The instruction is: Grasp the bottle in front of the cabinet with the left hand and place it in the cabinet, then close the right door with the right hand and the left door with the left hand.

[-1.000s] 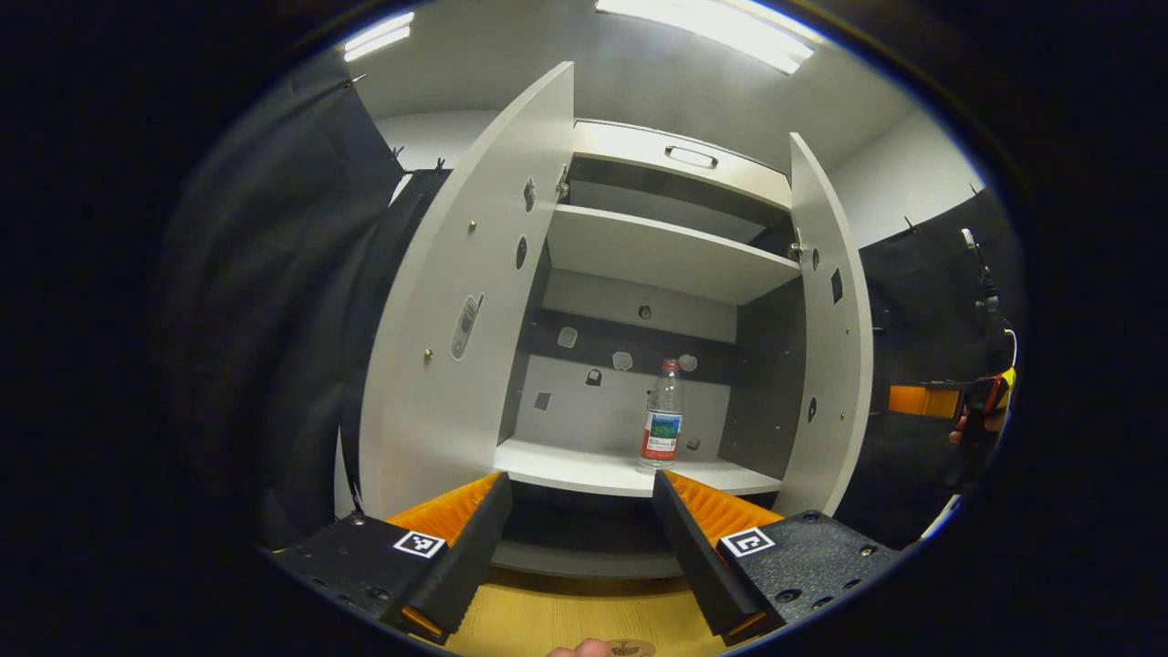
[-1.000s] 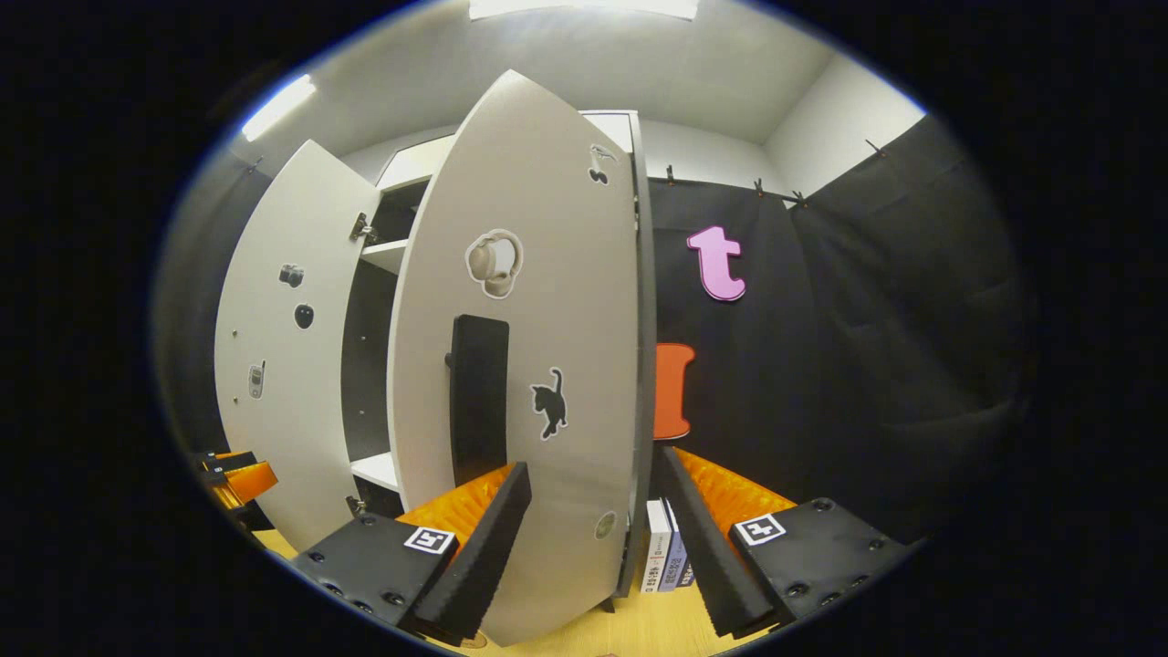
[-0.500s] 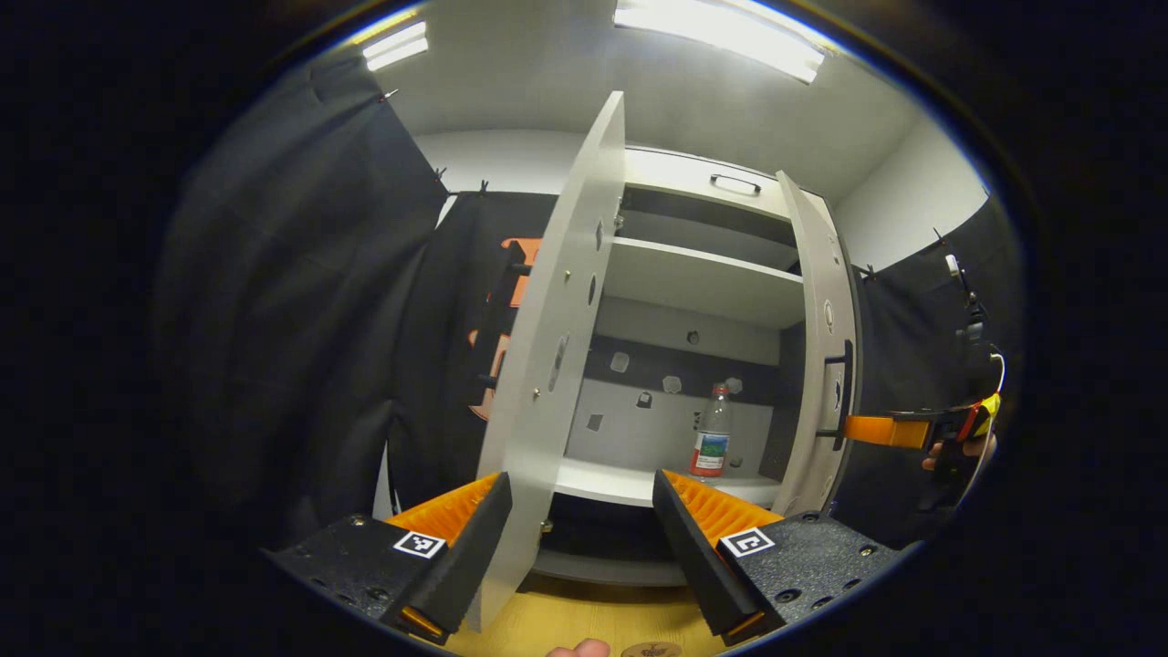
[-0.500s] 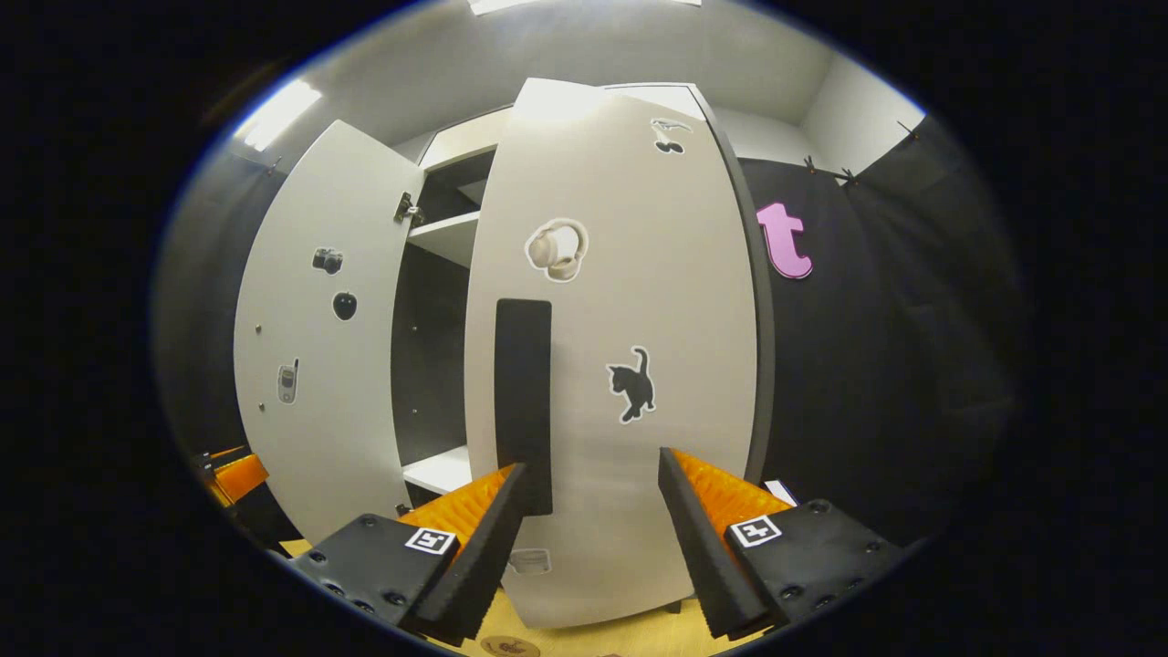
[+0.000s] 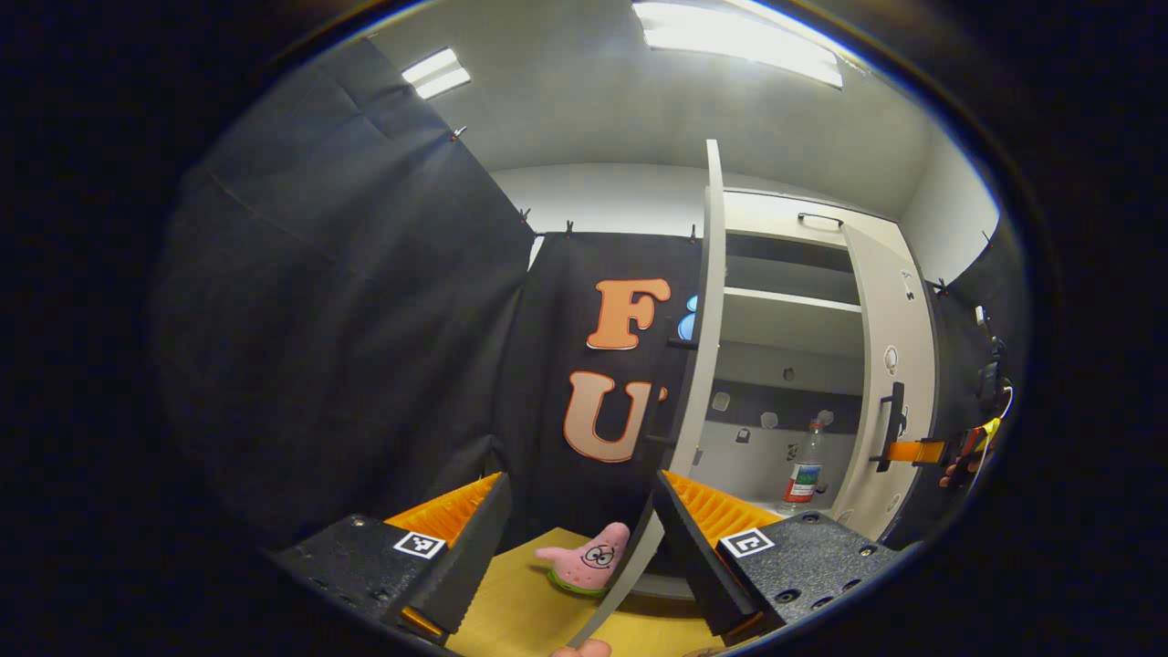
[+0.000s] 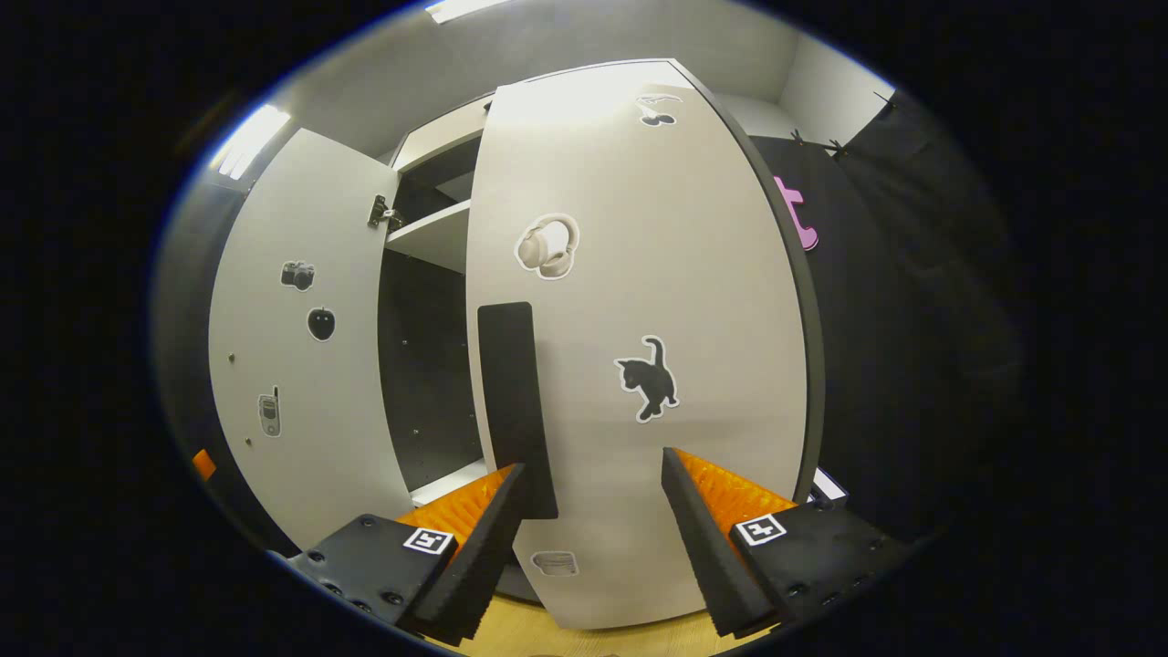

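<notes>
The left tongs [image 5: 577,534] were spread wide, holding nothing, level at the left door [image 5: 698,365], seen edge-on. That stiff, light panel would swing easily if pushed on its outer face. The bottle [image 5: 805,463] stood on the cabinet's lower shelf. The right tongs [image 6: 589,529], also gaping, faced the right door [image 6: 639,365] beside its black handle [image 6: 513,401].

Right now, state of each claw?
Left claw: open, holding nothing, left door edge between its fingers.
Right claw: open, holding nothing, facing the right door.
</notes>
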The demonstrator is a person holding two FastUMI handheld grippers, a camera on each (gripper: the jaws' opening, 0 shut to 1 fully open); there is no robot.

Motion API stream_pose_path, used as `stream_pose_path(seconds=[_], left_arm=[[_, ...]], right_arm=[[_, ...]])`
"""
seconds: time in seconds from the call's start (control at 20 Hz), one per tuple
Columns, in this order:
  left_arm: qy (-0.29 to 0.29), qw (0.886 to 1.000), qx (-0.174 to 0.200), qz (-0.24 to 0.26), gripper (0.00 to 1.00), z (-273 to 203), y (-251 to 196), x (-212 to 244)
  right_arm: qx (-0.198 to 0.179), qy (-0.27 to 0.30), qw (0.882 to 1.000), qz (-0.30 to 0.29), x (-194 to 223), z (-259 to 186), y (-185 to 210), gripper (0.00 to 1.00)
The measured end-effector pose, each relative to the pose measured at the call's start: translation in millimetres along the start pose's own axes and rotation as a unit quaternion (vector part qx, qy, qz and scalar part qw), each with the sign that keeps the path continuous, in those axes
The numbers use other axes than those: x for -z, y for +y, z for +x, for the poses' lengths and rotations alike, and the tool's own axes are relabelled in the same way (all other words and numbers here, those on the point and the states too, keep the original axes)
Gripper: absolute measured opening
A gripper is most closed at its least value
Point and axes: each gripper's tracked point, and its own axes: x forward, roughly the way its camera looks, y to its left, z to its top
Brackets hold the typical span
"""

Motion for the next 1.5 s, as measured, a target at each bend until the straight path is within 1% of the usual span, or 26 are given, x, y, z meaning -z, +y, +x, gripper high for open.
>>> stream_pose_path(seconds=[0.2,0.35,0.45,0.55,0.7,0.8,0.85,0.95,1.0,1.05,1.1,1.2,1.25,1.3,1.35,1.4,1.45,1.5], left_arm=[[0.011,1.0,-0.02,0.008,0.94,14.9,21.0,1.7],[0.014,1.0,-0.016,0.013,0.94,34.3,21.4,0.9],[0.006,1.0,-0.006,0.016,0.94,60.2,17.2,-6.9],[-0.01,1.0,-0.003,0.026,0.94,84.1,15.7,-13.8],[-0.016,1.0,0.016,0.021,0.94,112.0,3.7,-13.3],[-0.017,0.999,0.026,0.01,0.94,121.4,-4.0,-11.2],[-0.034,0.999,0.026,0.007,0.94,119.5,-3.0,-19.1],[-0.038,0.999,0.025,0.017,0.92,122.3,-5.8,-19.1],[-0.04,0.999,0.024,0.023,0.93,122.4,-7.0,-18.5],[-0.042,0.998,0.023,0.028,0.92,122.4,-8.3,-19.7],[-0.043,0.998,0.033,0.037,0.93,123.0,-13.9,-22.2],[-0.036,0.997,0.057,0.046,0.89,122.8,-27.0,-21.3],[-0.032,0.997,0.062,0.044,0.87,120.7,-30.8,-20.6],[-0.032,0.996,0.069,0.041,0.89,117.9,-34.1,-20.9],[-0.029,0.996,0.077,0.038,0.89,116.3,-39.9,-20.1],[-0.022,0.995,0.085,0.036,0.87,115.2,-44.5,-19.5],[-0.018,0.995,0.095,0.035,0.89,113.3,-50.7,-19.0],[-0.017,0.993,0.107,0.039,0.89,111.8,-61.9,-17.9]], right_arm=[[0.022,-0.001,1.0,-0.014,-1.3,4.7,0.9,0.96],[0.026,-0.009,1.0,-0.012,-4.1,-7.1,3.9,0.96],[0.025,-0.017,0.999,-0.012,-5.6,-26.1,7.9,0.96],[0.027,-0.016,0.999,-0.017,2.1,-58.9,9.3,0.97],[0.051,-0.004,0.998,-0.027,22.9,-99.1,3.3,0.96],[0.064,0.001,0.998,-0.027,29.6,-120.2,0.0,0.97],[0.068,0.0,0.997,-0.023,30.9,-129.8,-1.9,0.97],[0.079,0.005,0.997,-0.018,34.4,-144.5,-8.2,0.97],[0.087,0.006,0.996,-0.018,36.0,-149.6,-13.9,0.97],[0.096,0.006,0.995,-0.019,36.5,-154.3,-20.5,0.97],[0.105,0.007,0.994,-0.02,38.0,-159.7,-27.0,0.97],[0.118,0.005,0.993,-0.015,38.3,-167.4,-38.1,0.97],[0.121,0.006,0.993,-0.009,39.5,-171.2,-41.8,0.97],[0.122,0.008,0.992,-0.003,41.0,-174.2,-45.7,0.97],[0.125,0.009,0.992,0.002,41.6,-176.9,-50.8,0.97],[0.13,0.01,0.991,0.004,42.0,-180.1,-56.8,0.97],[0.134,0.01,0.991,0.004,40.8,-183.7,-62.1,0.97],[0.136,0.009,0.991,0.002,39.7,-186.6,-67.7,0.97]])
